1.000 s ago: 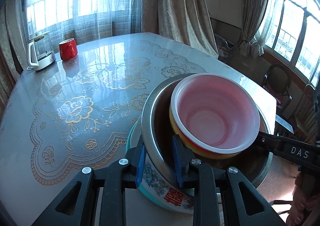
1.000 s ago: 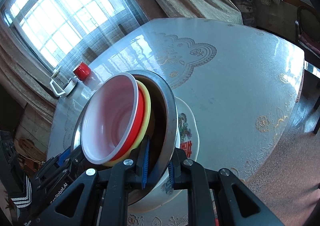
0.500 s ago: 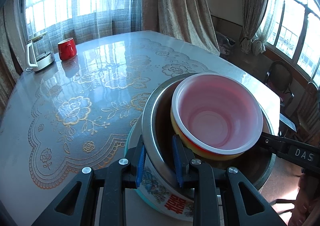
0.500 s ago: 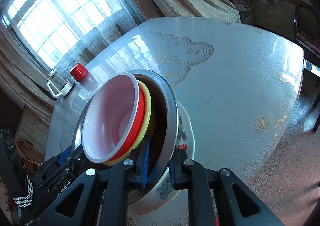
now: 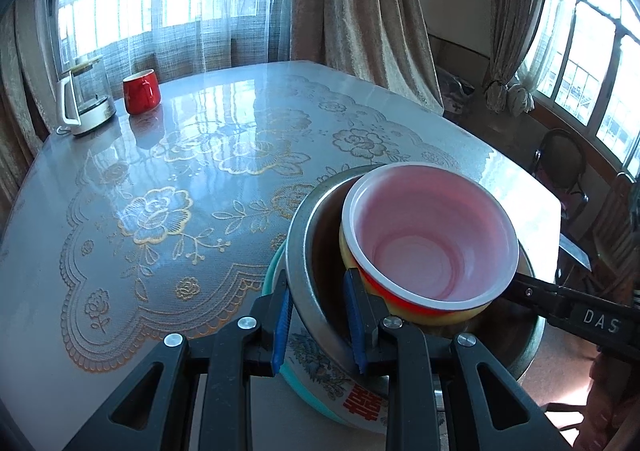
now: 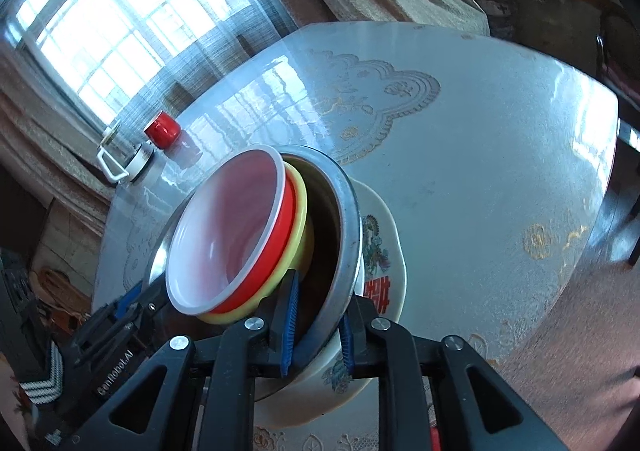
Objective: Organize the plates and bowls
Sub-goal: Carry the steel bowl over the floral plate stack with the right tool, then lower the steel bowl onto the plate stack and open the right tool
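A stack of dishes hangs between my two grippers above the table's near edge. A red bowl with a white inside [image 5: 432,243] [image 6: 228,235] sits in a yellow bowl [image 6: 298,223], inside a steel basin [image 5: 316,315] [image 6: 348,235], on a floral enamel plate [image 5: 320,367] [image 6: 384,271]. My left gripper [image 5: 318,325] is shut on the basin's rim. My right gripper [image 6: 316,325] is shut on the opposite rim and shows at the right of the left wrist view [image 5: 560,305].
A round glass-topped table with a gold lace cloth [image 5: 192,179] [image 6: 460,155] lies ahead. A red mug [image 5: 141,91] [image 6: 162,130] and a white-handled glass kettle [image 5: 84,99] [image 6: 126,161] stand at its far side. Chairs [image 5: 560,159] stand to the right.
The stack has shifted slightly with both grippers; the table looks a little farther below. Both grips are unchanged.
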{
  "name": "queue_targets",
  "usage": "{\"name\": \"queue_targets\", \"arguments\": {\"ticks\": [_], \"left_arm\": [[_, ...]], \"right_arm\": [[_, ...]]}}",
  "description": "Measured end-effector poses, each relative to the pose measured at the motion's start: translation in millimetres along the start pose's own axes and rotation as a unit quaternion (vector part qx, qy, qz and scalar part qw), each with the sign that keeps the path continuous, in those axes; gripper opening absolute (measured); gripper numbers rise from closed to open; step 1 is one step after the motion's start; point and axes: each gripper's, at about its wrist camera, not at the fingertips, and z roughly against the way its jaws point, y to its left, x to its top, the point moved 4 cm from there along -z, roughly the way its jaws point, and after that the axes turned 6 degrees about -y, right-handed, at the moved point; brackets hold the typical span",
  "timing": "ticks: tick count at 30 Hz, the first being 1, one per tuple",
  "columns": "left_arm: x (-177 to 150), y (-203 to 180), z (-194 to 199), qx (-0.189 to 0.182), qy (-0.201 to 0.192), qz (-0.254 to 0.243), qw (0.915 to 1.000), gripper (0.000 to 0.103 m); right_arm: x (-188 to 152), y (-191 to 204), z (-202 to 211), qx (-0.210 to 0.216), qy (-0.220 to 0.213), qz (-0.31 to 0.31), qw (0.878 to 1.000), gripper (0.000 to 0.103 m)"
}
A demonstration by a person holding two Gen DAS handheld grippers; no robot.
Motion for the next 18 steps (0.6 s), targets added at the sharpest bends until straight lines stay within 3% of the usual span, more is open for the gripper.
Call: {"name": "queue_targets", "arguments": {"ticks": [8, 12, 16, 18], "left_arm": [[-4.4, -0.5, -0.6, 0.000, 0.007, 0.000, 1.0000, 0.026], [-5.3, -0.7, 6.2, 0.005, -0.007, -0.008, 0.9999, 0.026], [-5.4, -1.9, 14.8, 0.009, -0.021, -0.021, 0.9995, 0.026], [-6.3, -2.0, 16.1, 0.006, -0.020, -0.021, 0.9996, 0.026]], "right_arm": [[-0.5, -5.4, -3.5, 0.006, 0.008, -0.009, 1.000, 0.020], [-1.0, -7.4, 6.4, 0.020, 0.000, -0.022, 1.000, 0.032], [-4.1, -9.6, 10.0, 0.021, -0.002, -0.012, 1.000, 0.032], [-6.3, -12.7, 9.7, 0.029, 0.000, -0.023, 0.999, 0.022]]}}
